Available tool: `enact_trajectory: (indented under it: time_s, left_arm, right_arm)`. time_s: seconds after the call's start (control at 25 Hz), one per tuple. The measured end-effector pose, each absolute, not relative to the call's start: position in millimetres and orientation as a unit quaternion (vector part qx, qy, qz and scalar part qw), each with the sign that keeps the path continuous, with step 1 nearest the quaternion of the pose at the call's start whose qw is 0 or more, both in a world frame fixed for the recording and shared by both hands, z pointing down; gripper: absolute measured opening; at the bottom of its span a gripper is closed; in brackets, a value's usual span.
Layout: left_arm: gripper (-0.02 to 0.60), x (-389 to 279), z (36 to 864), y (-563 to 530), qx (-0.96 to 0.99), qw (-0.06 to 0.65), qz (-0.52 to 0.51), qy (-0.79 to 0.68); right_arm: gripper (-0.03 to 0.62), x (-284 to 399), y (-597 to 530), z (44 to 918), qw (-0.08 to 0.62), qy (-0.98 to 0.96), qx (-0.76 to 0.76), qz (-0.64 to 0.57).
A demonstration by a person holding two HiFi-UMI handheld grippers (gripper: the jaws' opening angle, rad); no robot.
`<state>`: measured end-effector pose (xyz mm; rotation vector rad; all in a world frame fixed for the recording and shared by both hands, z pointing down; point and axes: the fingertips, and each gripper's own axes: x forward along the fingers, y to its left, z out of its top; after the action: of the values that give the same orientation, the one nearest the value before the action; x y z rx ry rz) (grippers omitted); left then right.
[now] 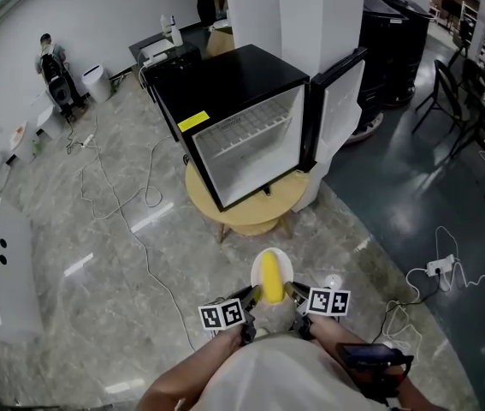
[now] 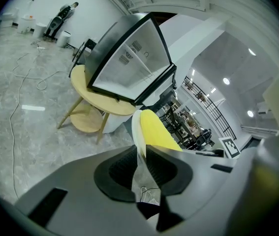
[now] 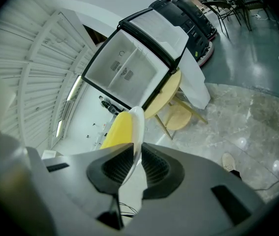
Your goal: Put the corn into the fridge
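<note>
The head view alone shows the layout: the corn (image 1: pixel 270 274) lies on a white plate (image 1: pixel 281 259) near the person, and the open fridge (image 1: pixel 225 84) stands farther off on a round table (image 1: pixel 251 218). Only the gripper views show the grip. The left gripper (image 2: pixel 141 154) and right gripper (image 3: pixel 136 156) each have jaws nearly together, pinching the plate's rim from opposite sides.

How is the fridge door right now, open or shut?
Open. The door stands swung aside, and the fridge shows its white inside and wire shelf.
</note>
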<state>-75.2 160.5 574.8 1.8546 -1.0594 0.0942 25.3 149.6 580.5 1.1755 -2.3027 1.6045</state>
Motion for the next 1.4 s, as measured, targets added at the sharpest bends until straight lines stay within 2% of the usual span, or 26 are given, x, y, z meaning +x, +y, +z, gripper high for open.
enact_trajectory:
  time_s: [1.4]
  left_arm:
    - [0.058, -26, 574, 40, 0.711, 0.496, -0.001, -0.498]
  right_arm:
    - [0.054, 69, 4, 575, 0.093, -0.788, 0.318, 0.519]
